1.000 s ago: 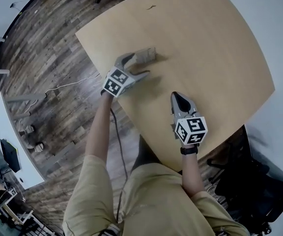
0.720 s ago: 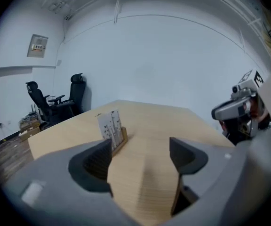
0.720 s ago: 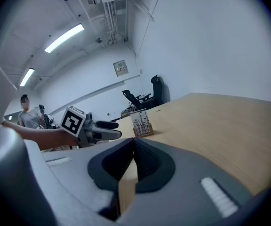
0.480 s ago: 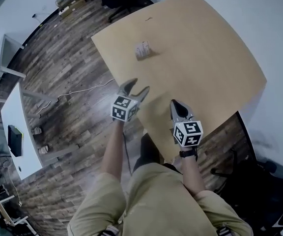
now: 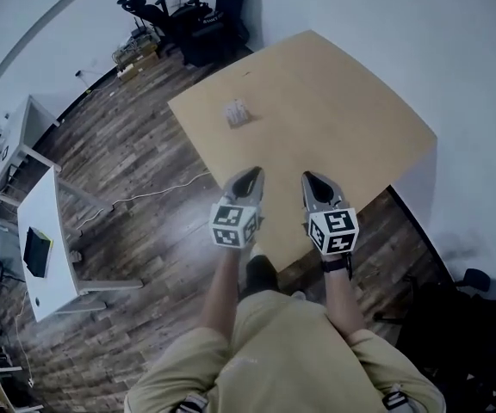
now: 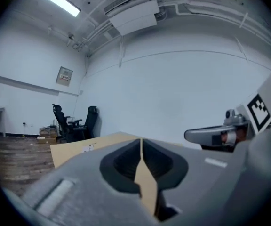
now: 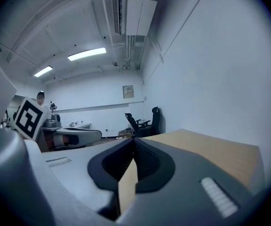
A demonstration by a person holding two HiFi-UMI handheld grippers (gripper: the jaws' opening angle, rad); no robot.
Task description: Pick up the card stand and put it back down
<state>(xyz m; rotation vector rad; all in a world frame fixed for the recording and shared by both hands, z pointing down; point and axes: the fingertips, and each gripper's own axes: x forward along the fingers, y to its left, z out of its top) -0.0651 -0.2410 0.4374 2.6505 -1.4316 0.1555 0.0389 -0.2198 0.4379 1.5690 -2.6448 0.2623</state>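
Two grippers: held over table (image 5: 343, 101) edge
Left gripper (image 5: 252, 173): jaws closing, nearly together, nothing between
Right gripper (image 5: 309, 178): jaws together, empty
Stand (image 5: 237, 113): seen on table, well apart

L gripper (image 5: 251, 175) jaws closing, nothing btwn; R gripper (image 5: 309, 179) jaws together, empty; both side by side, forearms fwd
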